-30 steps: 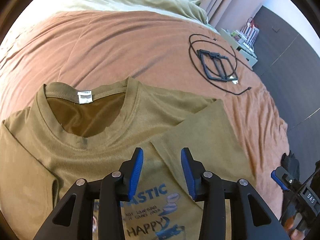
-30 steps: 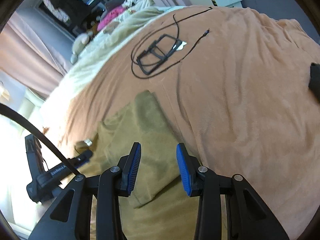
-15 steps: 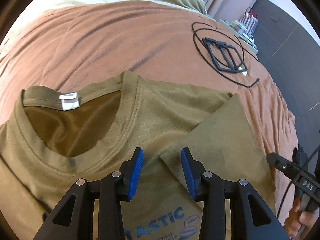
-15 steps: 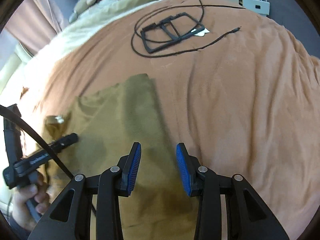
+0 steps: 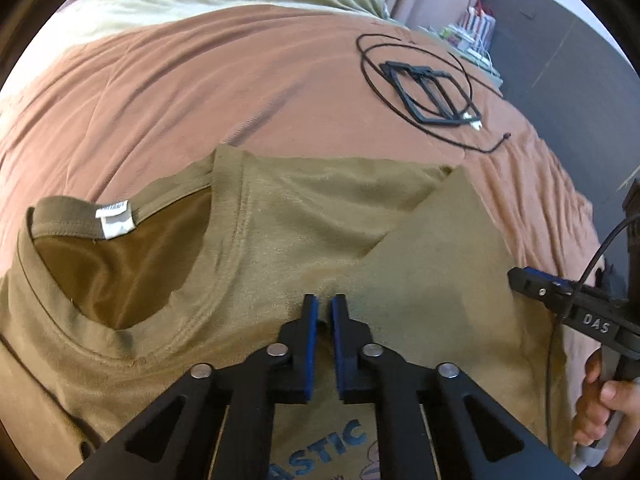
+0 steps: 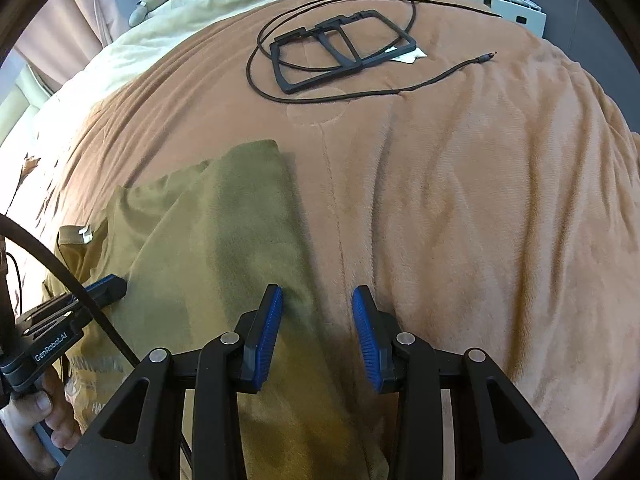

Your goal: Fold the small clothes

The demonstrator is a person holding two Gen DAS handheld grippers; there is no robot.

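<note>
An olive-khaki T-shirt (image 5: 304,220) with a white neck label (image 5: 116,222) and blue printed lettering (image 5: 320,450) lies on a plain rust-brown blanket (image 5: 200,92). A black frame (image 6: 340,50) and black cable (image 6: 400,90) rest there; both grippers' black fingers carry blue pads (image 6: 267,338).

Olive T-shirt (image 5: 328,216): matt knit cloth, satiny inner lining. Bed blanket (image 6: 460,184): plush brown fleece. Frame (image 6: 344,48): matt black plastic.
</note>
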